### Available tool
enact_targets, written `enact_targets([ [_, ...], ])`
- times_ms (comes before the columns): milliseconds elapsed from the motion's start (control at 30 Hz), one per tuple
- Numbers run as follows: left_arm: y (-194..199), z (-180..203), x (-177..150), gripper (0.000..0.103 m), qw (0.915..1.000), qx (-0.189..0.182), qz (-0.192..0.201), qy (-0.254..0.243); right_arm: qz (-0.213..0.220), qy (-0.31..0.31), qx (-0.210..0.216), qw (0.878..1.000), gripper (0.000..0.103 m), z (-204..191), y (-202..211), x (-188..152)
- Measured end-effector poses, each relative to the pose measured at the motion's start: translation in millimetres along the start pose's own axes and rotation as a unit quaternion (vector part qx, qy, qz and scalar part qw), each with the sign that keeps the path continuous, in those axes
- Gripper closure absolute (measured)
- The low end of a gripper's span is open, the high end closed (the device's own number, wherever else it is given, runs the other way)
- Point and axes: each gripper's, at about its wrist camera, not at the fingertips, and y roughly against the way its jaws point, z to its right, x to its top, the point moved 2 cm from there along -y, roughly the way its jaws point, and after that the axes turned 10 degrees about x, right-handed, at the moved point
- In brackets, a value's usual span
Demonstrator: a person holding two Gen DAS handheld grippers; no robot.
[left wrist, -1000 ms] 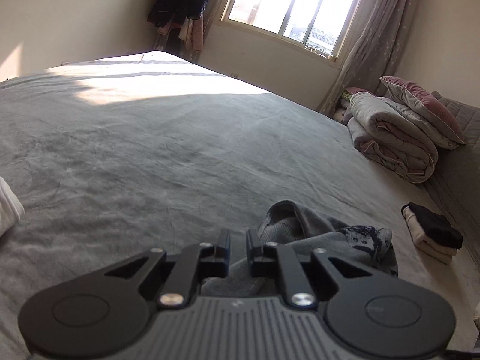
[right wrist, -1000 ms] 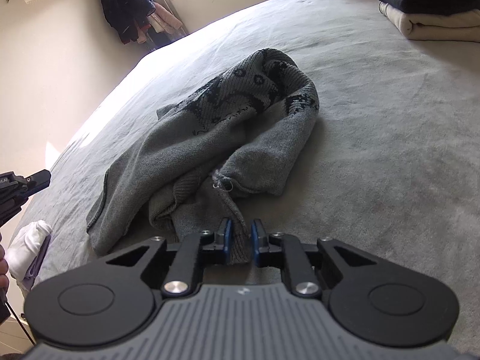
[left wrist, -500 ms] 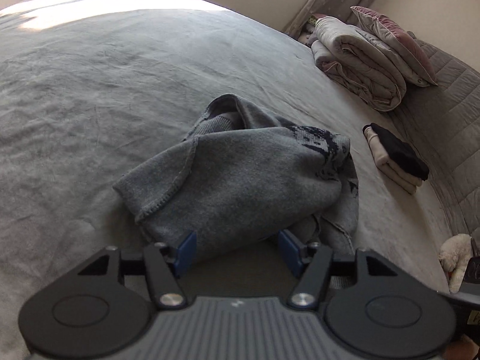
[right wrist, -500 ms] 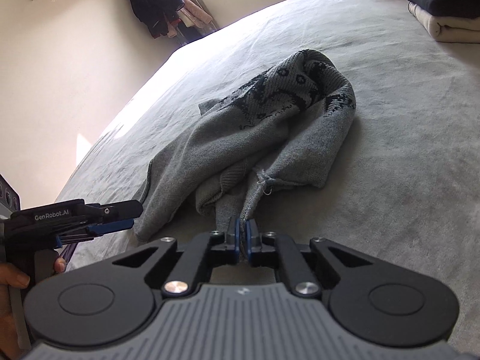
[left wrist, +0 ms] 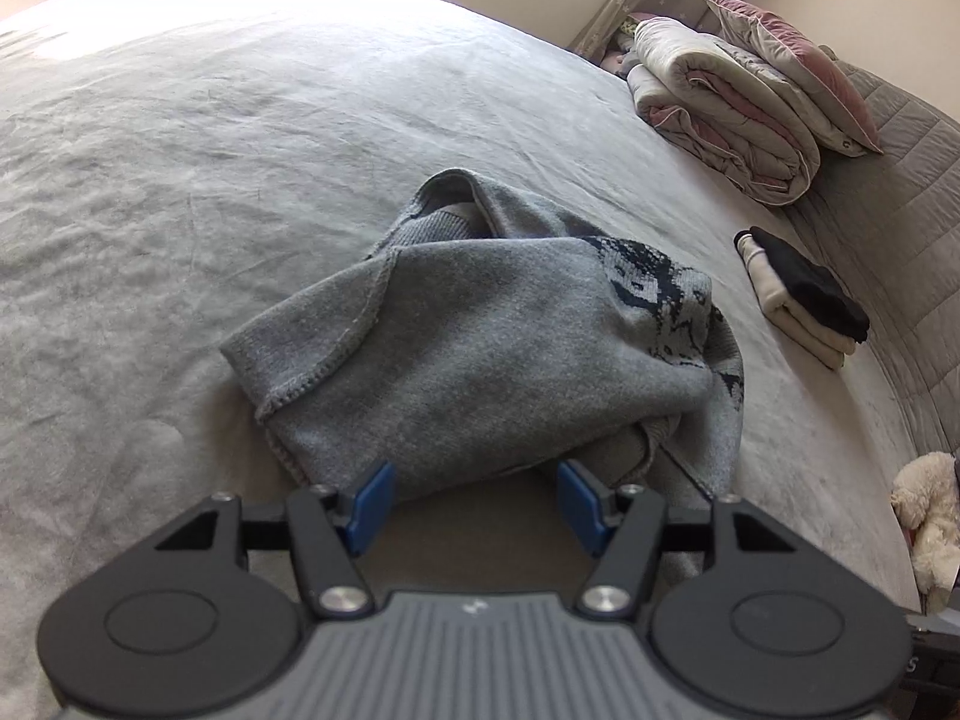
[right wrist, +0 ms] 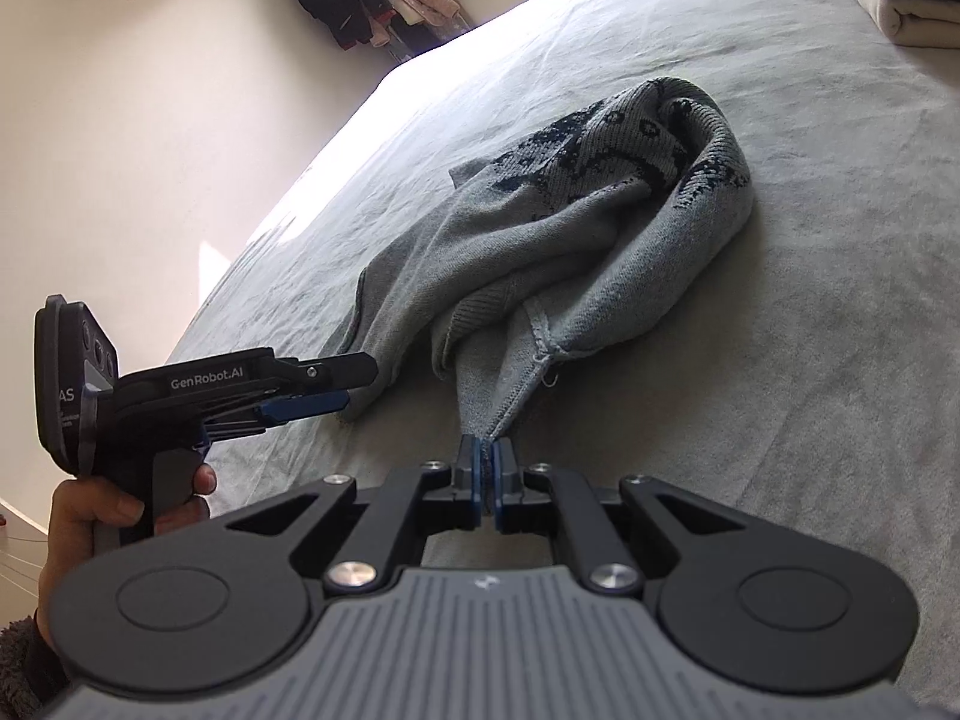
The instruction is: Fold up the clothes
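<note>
Sweater (left wrist: 480, 348), grey with a dark pattern, lies crumpled mid-bed (left wrist: 180, 180). Right gripper (right wrist: 487, 468) pinches its near hem, fingers clamped tight. Left gripper (left wrist: 474, 498) sits just beside the sweater's edge, fingers spread wide. Folded clothes (left wrist: 798, 300) lie well beyond the sweater.

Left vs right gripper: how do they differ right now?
The left gripper stands wide open, its blue pads either side of the grey knitted sweater's near edge, clamping nothing. The right gripper is shut on a sweater corner, pulling it taut off the grey bedcover. Both are black with blue pads and work the same sweater.
</note>
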Motion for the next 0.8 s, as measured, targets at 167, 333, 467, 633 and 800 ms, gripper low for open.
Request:
enact_targets([
  [167,-1.7,-0.9,-0.5,0.041,1.0,-0.004,-0.008,0.001,-0.006,0.017,-0.027,0.999,0.094,1.3,1.3,-1.8],
  [333,-7.1,4.6,-5.3,0.04,0.9991,-0.027,-0.03,0.01,-0.003,-0.001,-0.05,0.999,0.086,11.4,5.4,5.9],
  [467,-11.3,9.0,-9.1,0.04,0.9977,-0.045,-0.048,0.018,0.024,0.004,-0.068,0.997,0.045,14.0,14.5,12.1],
  [633,-21.2,30.1,-15.4,0.04,0.9974,-0.052,-0.048,0.014,0.04,0.001,-0.088,0.995,0.045,20.5,18.1,19.0],
  [800,-32.2,55.0,-22.2,0.04,0.9976,-0.056,-0.041,0.008,0.048,-0.021,-0.104,0.993,0.045,31.0,16.8,23.1],
])
